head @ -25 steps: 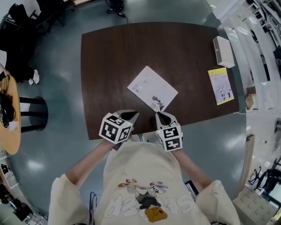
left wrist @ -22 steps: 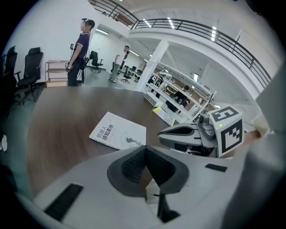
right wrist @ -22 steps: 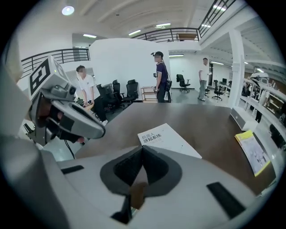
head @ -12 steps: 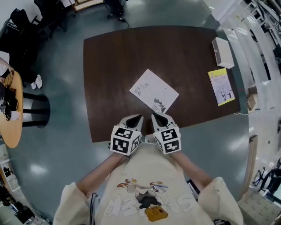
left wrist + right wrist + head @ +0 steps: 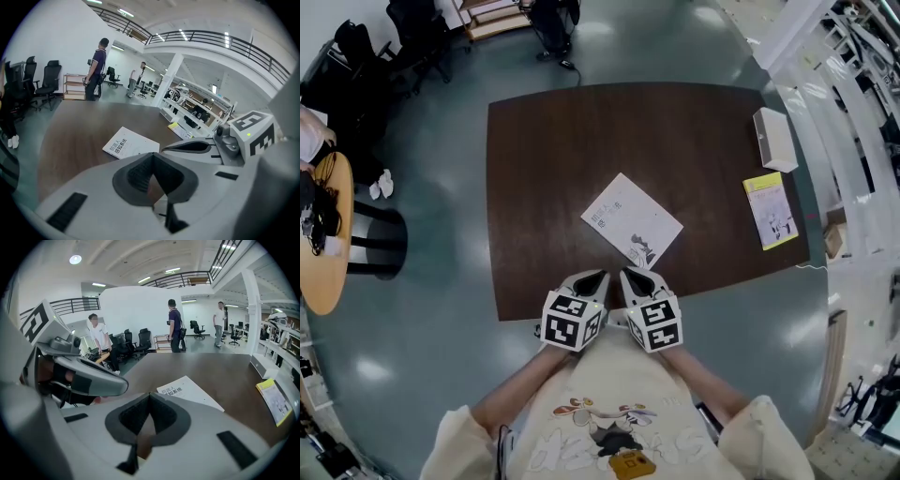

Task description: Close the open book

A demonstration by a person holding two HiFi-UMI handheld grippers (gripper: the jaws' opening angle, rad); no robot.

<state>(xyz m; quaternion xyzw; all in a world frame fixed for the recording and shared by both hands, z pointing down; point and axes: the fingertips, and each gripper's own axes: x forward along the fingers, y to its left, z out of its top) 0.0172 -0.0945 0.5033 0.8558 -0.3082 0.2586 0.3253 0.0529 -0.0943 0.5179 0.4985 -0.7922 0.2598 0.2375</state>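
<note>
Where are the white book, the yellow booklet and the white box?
white book (image 5: pixel 632 219), head view, middle of cover
yellow booklet (image 5: pixel 770 210), head view, middle of cover
white box (image 5: pixel 774 139), head view, top face

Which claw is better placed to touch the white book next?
Right claw, probably: its shut tips point at the white book's near corner; the left claw sits farther aside.

The left gripper (image 5: pixel 600 276) and right gripper (image 5: pixel 626 273) sit side by side over the near edge of the table (image 5: pixel 544 159) — both closed tight, empty
</note>
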